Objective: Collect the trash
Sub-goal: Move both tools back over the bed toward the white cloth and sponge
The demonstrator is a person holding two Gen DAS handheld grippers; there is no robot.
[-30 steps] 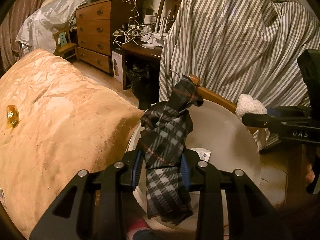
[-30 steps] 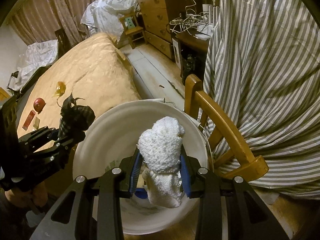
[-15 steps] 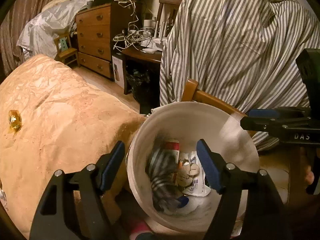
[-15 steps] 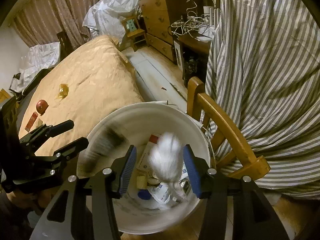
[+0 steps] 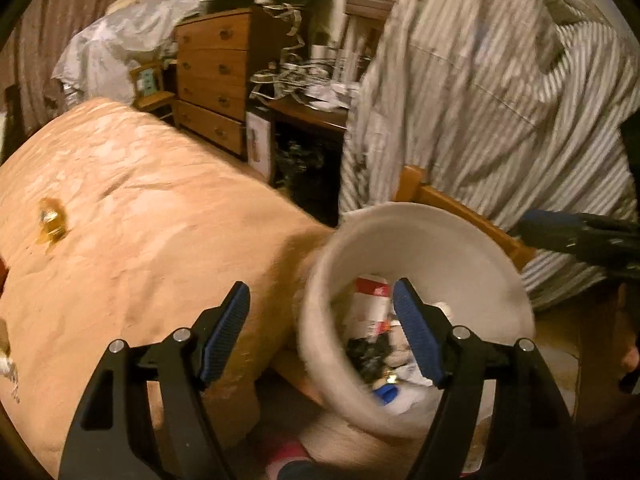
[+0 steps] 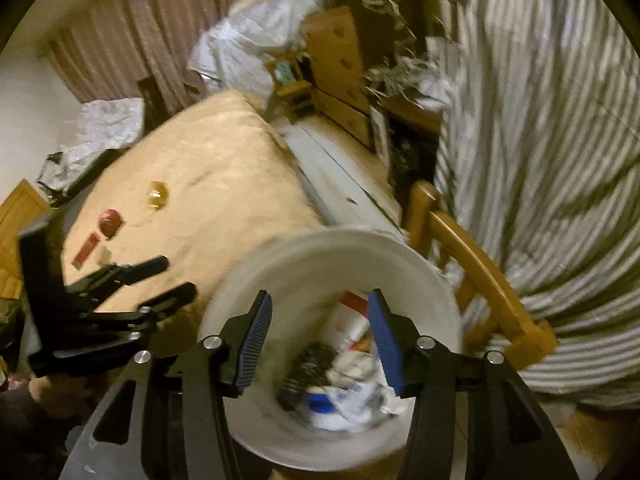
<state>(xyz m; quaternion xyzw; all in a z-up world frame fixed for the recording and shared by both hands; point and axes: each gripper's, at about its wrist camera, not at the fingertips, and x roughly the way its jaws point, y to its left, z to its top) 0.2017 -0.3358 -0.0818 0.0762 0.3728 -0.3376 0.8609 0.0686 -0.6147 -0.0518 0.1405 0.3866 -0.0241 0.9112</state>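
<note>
A white bin (image 5: pixel 460 248) stands on the floor between the bed and a chair, also seen in the right wrist view (image 6: pixel 304 264). Inside lie a dark plaid cloth (image 6: pixel 308 364), a whitish knit piece (image 6: pixel 352 364), a blue cap (image 6: pixel 320 404) and paper scraps. My left gripper (image 5: pixel 320 286) is open and empty above the bin's left rim. My right gripper (image 6: pixel 320 296) hangs over the bin, its jaws opening with nothing between them. On the tan bedcover (image 5: pixel 140 220) lie a yellow wrapper (image 5: pixel 50 220), a red round thing (image 6: pixel 109 220) and a red flat packet (image 6: pixel 86 250).
A wooden chair (image 6: pixel 472 264) draped with a striped shirt (image 5: pixel 500 80) stands right behind the bin. A wooden dresser (image 5: pixel 216 76) and a desk (image 5: pixel 308 108) with tangled cables stand at the back. A strip of pale floor (image 6: pixel 340 176) runs beside the bed.
Both grippers opened: the plaid cloth dropped from the left one and the white knit piece from the right one into the bin. Both hands then drew back and left.
</note>
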